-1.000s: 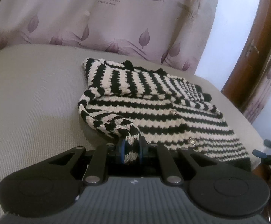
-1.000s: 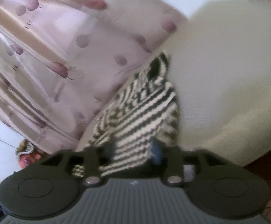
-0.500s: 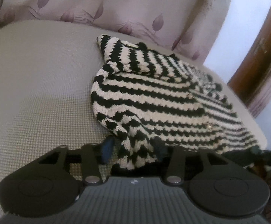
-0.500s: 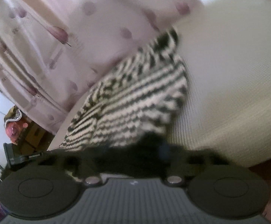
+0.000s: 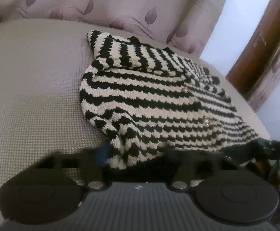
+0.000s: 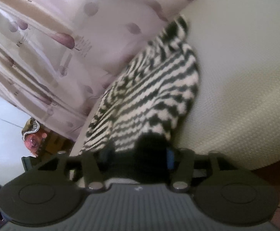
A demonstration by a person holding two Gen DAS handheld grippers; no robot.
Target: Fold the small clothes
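Observation:
A black-and-white striped knitted cardigan [image 5: 149, 96] lies partly folded on a grey textured cushion [image 5: 34, 86], with one sleeve laid across its top. The end of the near sleeve [image 5: 120, 154] rests between the fingers of my left gripper [image 5: 135, 152]. Its jaws stand apart and are closing, blurred. In the right wrist view the cardigan [image 6: 155, 88] runs away from the camera. Its black hem [image 6: 149, 154] sits between the fingers of my right gripper [image 6: 138, 157], whose jaws are opening.
A pink leaf-print curtain [image 5: 120, 3] hangs behind the cushion. A brown wooden door frame [image 5: 265, 38] stands at the right. The cushion's near edge [image 6: 255, 161] drops to a reddish floor. Colourful clutter [image 6: 34, 134] lies past the cushion's far side.
My left gripper let go of the sleeve end, which now lies low on the cushion between spread fingers. My right gripper closed on the black hem, then spread its fingers again.

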